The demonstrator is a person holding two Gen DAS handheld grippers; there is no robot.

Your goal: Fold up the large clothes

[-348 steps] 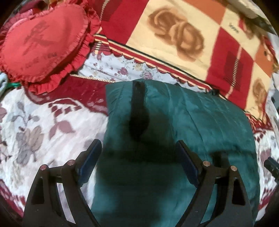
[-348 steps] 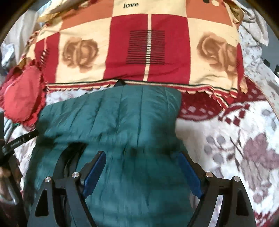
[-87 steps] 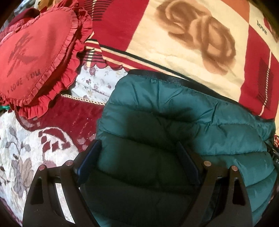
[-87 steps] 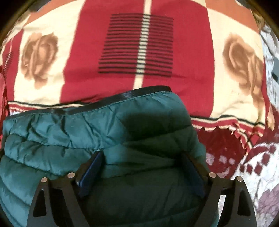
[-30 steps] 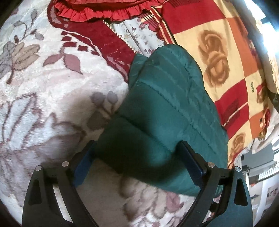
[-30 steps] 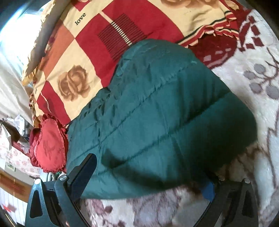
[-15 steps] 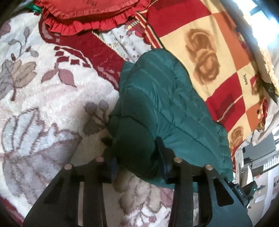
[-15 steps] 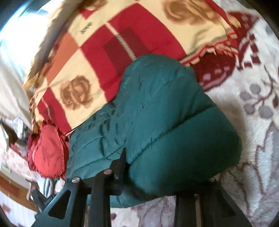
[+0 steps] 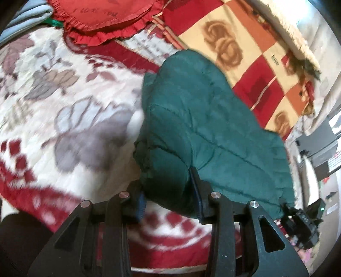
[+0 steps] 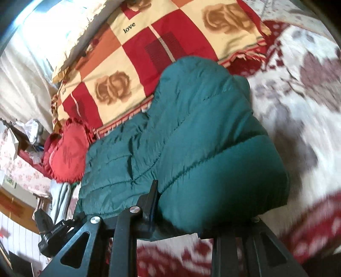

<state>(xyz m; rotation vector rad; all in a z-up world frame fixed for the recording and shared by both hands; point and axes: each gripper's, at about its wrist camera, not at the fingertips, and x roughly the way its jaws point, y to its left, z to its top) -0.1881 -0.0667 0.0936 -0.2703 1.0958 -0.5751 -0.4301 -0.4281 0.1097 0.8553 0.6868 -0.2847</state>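
A dark green quilted puffer jacket (image 9: 208,119) lies folded into a thick bundle on a floral bedspread (image 9: 64,110). My left gripper (image 9: 168,191) is shut on the bundle's near left edge and holds it raised. In the right wrist view the same jacket (image 10: 191,136) bulges over the fingers. My right gripper (image 10: 202,213) is shut on its near right edge; the right finger is hidden under the fabric. The other gripper's body shows at the lower right of the left wrist view (image 9: 302,221) and at the lower left of the right wrist view (image 10: 53,232).
A red and cream rose-patterned blanket (image 9: 245,53) lies behind the jacket. A red heart-shaped pillow (image 9: 102,15) sits at the back left and also shows in the right wrist view (image 10: 68,155). Room furniture and clutter (image 10: 23,136) stand past the bed's edge.
Both grippers have closed on the near edge of the folded jacket and pulled back and up with it; the bundle has lifted and shifted toward me across the bedspread.
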